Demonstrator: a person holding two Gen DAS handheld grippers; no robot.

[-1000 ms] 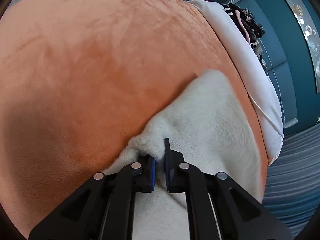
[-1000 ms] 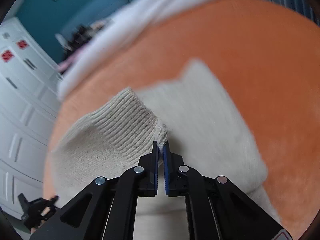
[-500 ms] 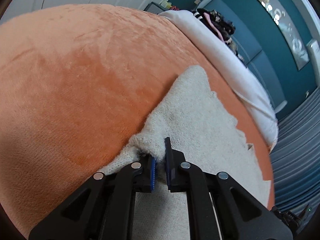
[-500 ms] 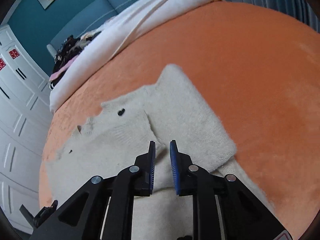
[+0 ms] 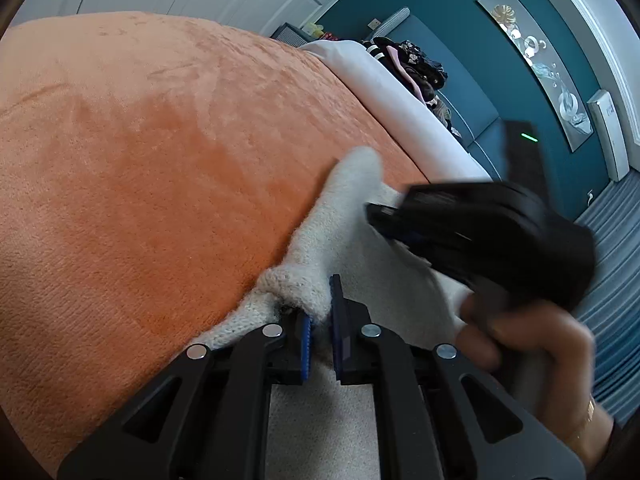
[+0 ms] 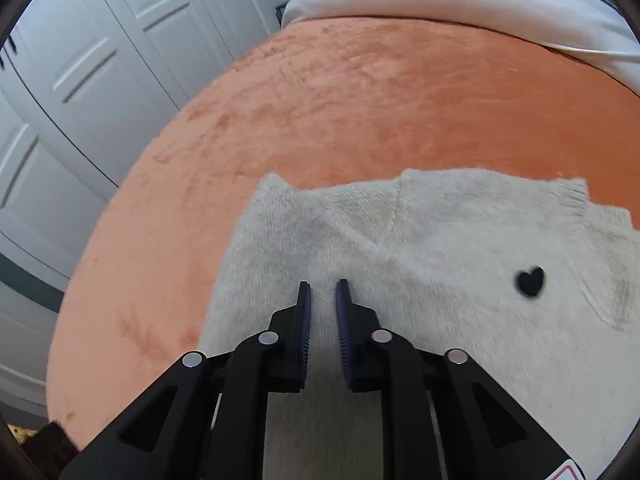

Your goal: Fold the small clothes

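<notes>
Two tools over cream sweater (image 6: 420, 248) on orange bed (image 6: 360, 100): left tool (image 5: 320, 312) pinching sweater edge; right tool (image 6: 322, 300) closing, empty, just above knit

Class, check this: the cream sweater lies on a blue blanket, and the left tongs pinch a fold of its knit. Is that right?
Not quite. The blanket is orange, not blue, as the left wrist view shows. The rest holds: the left tongs pinch a fold of the cream sweater.

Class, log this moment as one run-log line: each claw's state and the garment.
left claw: shut on sweater fold | right claw: closing, empty, above sweater | sweater: on orange blanket
</notes>
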